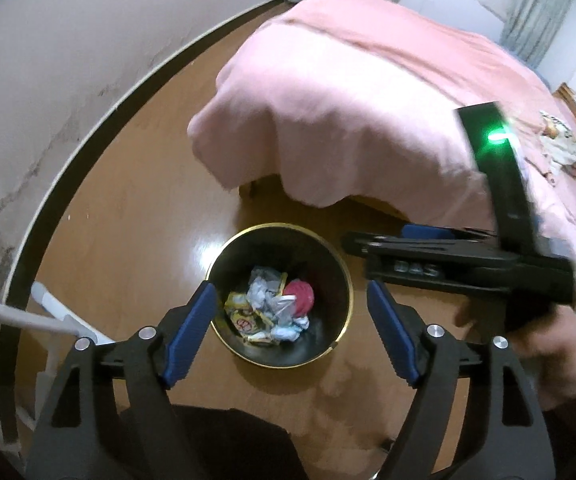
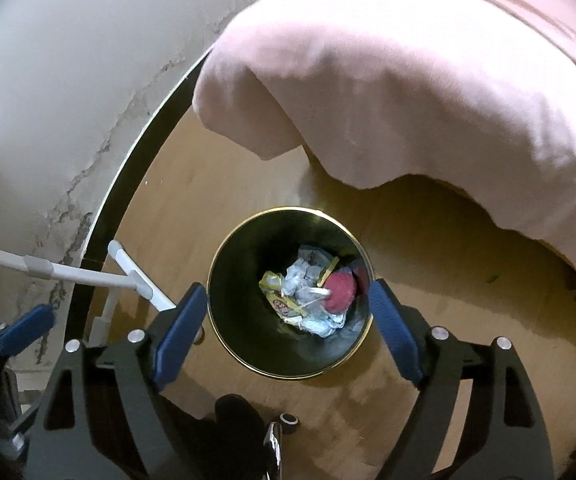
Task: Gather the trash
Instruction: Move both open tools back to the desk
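both the left gripper [image 1: 290, 334] and the right gripper [image 2: 288, 330] hang wide open and empty above the bin [image 2: 223, 320], where the trash [image 2: 312, 292] already lies; collection looks nearly complete.

The left gripper [image 1: 290, 330] pointed steeply downward, its two blue-padded fingers [image 1: 189, 334] spread wide with nothing pressed between them. The right gripper [image 2: 288, 328] was tilted down in much the same way, its jaws equally parted and its blue pads [image 2: 394, 332] bare. In the left wrist view the right gripper's black body lay to the right, gripped by the person's right hand [image 1: 544, 354], which was blurred, so the fingers' wrap around the handle could only be roughly made out.
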The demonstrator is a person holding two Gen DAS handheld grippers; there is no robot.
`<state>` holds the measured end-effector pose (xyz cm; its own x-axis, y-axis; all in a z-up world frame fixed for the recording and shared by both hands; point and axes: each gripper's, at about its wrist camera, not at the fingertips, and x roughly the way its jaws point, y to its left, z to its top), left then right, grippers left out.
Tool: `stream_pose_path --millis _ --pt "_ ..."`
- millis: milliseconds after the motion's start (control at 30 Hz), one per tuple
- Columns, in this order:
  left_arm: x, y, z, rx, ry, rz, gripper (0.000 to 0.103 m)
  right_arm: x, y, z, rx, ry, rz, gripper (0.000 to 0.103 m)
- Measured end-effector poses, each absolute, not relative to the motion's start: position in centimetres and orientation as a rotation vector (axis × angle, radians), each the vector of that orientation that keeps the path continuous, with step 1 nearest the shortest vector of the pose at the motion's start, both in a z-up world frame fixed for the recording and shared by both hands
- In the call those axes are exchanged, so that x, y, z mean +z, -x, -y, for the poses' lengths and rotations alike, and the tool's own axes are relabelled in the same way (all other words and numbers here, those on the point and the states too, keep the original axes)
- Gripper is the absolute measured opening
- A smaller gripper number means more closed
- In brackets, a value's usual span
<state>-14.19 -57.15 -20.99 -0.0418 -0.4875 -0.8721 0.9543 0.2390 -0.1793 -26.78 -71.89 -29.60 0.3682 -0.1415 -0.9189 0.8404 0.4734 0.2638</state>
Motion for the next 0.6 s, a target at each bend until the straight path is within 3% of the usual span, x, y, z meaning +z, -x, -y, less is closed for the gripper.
stream_pose_path --millis 100,367,600 --pt "-16.6 14.6 55.2 -1.315 -0.549 -0.990 0.077 -26.2 26.7 71.0 -0.759 -0.795 -0.957 0.080" --pt "-2.9 9.7 43.8 -1.261 -0.376 -0.759 0.092 -12.2 22.1 65.0 -0.712 -0.567 -0.746 0.084" --pt "0.1 -0.9 29.1 -0.817 -0.324 -0.644 0.096 -4.5 6.2 51.9 -0.301 -0.394 -0.680 0.090"
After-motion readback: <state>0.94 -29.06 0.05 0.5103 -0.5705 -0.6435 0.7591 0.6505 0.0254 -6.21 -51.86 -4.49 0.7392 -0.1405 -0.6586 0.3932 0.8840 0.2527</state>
